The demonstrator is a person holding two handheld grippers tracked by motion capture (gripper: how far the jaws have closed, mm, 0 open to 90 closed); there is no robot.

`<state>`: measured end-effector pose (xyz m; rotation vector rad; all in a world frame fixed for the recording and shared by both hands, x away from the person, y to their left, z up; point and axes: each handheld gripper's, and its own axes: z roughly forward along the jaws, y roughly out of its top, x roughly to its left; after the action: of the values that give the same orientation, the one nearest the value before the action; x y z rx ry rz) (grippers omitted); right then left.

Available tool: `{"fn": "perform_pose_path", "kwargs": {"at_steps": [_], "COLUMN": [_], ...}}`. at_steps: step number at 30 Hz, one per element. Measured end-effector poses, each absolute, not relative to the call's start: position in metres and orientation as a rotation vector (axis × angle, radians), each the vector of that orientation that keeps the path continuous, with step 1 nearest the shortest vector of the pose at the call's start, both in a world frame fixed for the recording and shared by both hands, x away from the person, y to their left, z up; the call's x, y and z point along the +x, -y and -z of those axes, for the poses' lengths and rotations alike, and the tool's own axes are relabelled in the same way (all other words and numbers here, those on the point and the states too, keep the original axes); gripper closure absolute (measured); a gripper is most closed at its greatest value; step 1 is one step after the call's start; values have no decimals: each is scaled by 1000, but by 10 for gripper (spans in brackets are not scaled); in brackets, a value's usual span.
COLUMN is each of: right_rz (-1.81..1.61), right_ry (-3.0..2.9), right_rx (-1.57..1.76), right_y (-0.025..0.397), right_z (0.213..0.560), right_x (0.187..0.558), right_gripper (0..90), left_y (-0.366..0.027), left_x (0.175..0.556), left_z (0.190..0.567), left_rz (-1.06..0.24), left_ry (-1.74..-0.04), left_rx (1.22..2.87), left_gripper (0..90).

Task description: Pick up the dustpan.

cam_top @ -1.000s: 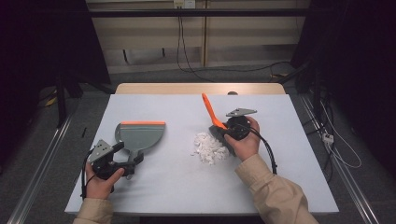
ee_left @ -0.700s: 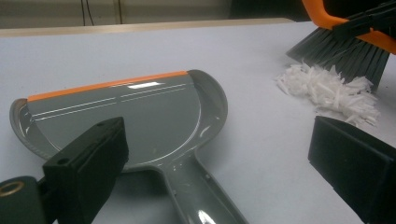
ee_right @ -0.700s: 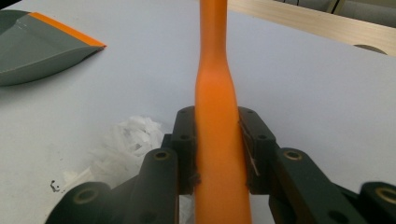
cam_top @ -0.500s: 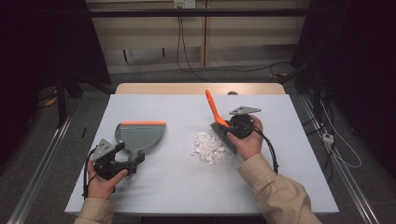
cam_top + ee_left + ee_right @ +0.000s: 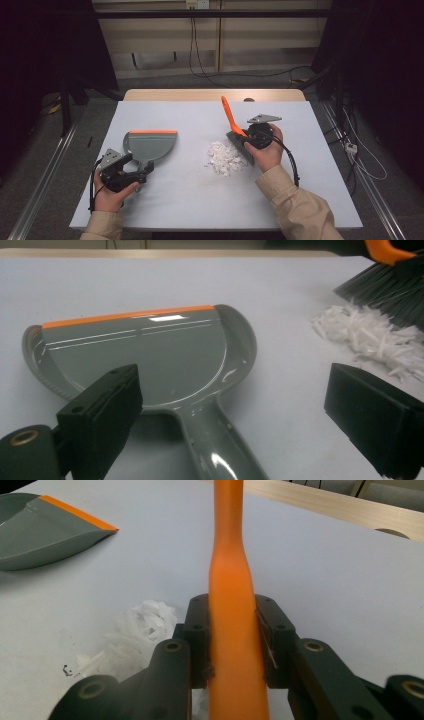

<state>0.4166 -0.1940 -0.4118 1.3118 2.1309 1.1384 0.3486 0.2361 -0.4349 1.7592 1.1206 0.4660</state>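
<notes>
Black tongs [image 5: 141, 172] with grey three-cornered plates, trailing black cables; beige sleeves [image 5: 300, 205].

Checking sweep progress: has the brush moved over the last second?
Yes. The brush, clamped in the right tongs, has shifted slightly right, away from the dustpan; its bristles now sit at the right edge of the paper scraps.

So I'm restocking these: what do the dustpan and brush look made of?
The grey dustpan with orange lip looks like glossy moulded plastic, judging by its sharp reflections. The orange-handled brush seems smooth plastic with a duller sheen; its dark bristles are probably synthetic fibre.
</notes>
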Motion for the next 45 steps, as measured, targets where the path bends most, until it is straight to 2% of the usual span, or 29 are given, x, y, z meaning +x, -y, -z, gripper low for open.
{"fn": "perform_pose_path", "kwargs": {"at_steps": [24, 30, 33, 39, 45], "right_rz": [-1165, -1168, -1169, -1162, -1167], "right_ry": [-2116, -2121, -2118, -2110, -2112], "right_rx": [1300, 1292, 1292, 1299, 1296], "right_y": [196, 196, 198, 201, 201], "right_z": [409, 409, 408, 408, 409], "right_x": [412, 411, 411, 412, 412], "right_gripper": [712, 712, 713, 712, 712], "left_y": [-237, -235, -237, -226, -215], "left_x": [348, 348, 348, 358, 372], "left_z": [443, 445, 442, 441, 446], "left_rz": [-441, -445, -451, -452, -471], "left_ry": [-1314, -1346, -1353, -1376, -1446], "left_rx": [1810, 1860, 1884, 1932, 1985], "left_gripper": [242, 381, 516, 513, 588]}}
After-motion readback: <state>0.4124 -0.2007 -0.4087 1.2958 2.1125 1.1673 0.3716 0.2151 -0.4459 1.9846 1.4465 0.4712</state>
